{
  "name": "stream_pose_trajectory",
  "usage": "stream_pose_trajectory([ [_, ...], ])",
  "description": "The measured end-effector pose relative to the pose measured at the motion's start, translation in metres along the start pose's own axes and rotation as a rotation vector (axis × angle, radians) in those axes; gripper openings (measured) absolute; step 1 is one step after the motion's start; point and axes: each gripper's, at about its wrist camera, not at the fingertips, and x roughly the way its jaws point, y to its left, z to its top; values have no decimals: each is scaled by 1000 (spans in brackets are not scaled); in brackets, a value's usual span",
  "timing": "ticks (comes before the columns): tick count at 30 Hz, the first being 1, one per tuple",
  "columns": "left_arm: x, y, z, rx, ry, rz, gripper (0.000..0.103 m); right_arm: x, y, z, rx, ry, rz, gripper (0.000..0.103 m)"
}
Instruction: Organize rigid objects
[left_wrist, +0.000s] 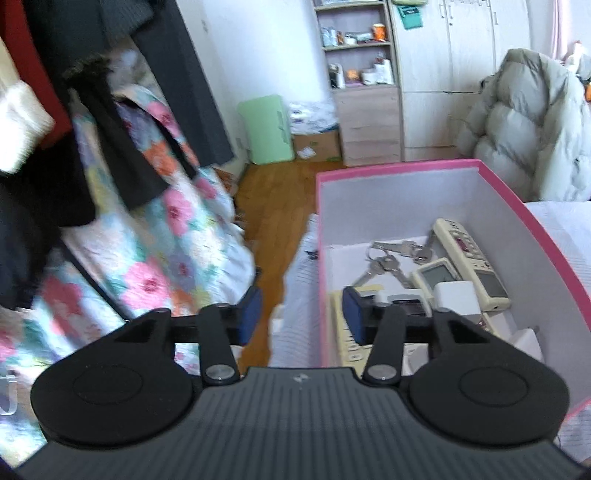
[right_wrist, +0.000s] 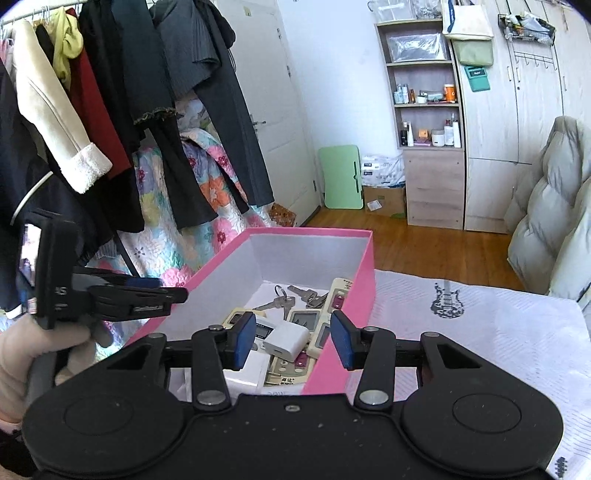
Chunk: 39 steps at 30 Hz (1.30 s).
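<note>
A pink box (left_wrist: 399, 168) with white inner walls stands on the bed. It holds a bunch of keys (left_wrist: 388, 258), a long cream remote (left_wrist: 469, 258), a small display unit (left_wrist: 437, 275) and a white charger block (left_wrist: 456, 295). My left gripper (left_wrist: 302, 314) is open and empty, its fingers either side of the box's left wall. In the right wrist view the pink box (right_wrist: 354, 273) lies just ahead, with the keys (right_wrist: 284, 299) and the charger block (right_wrist: 286, 341) inside. My right gripper (right_wrist: 293, 339) hovers open above the near end, gripping nothing. The left gripper (right_wrist: 162, 291) shows at the left, held by a gloved hand (right_wrist: 22, 354).
The white bedcover with a guitar print (right_wrist: 447, 299) spreads to the box's right. Hanging clothes (right_wrist: 110, 110) and a floral quilt (left_wrist: 166, 229) crowd the left. Across the wooden floor (right_wrist: 436, 243) are a shelf unit (right_wrist: 424, 92), a green board (right_wrist: 340, 177) and a puffer coat (left_wrist: 524, 129).
</note>
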Motion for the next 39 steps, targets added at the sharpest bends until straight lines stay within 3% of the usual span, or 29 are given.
stream_pose_trajectory([
  [3, -24, 0, 1, -18, -8, -13, 55, -10, 0, 0, 2, -11, -13, 52],
  [11, -75, -14, 0, -48, -20, -31, 93, -35, -1, -2, -1, -27, -43, 55],
  [13, -83, -19, -2, -66, -11, -50, 98, -43, -2, -3, -6, -35, -57, 57],
  [20, -108, -46, -13, -63, 14, -76, 102, -65, 1, -8, -26, -35, -114, 62],
  [23, -118, -53, -21, -90, 18, -113, 102, -72, 0, -11, -11, -41, -145, 72],
  [25, -119, -56, -26, -115, 37, -128, 102, -74, -2, -15, -1, -35, -163, 89],
  [27, -120, -59, -30, -127, 50, -135, 102, -76, -4, -17, 10, -35, -180, 96],
  [32, -122, -66, -37, -130, 86, -136, 102, -82, -4, -23, 35, -12, -232, 98],
  [35, -125, -70, -40, -131, 80, -123, 102, -84, -1, -26, 30, 24, -293, 100],
  [39, -131, -74, -42, -130, 73, -114, 102, -88, -4, -30, 27, 42, -311, 100],
])
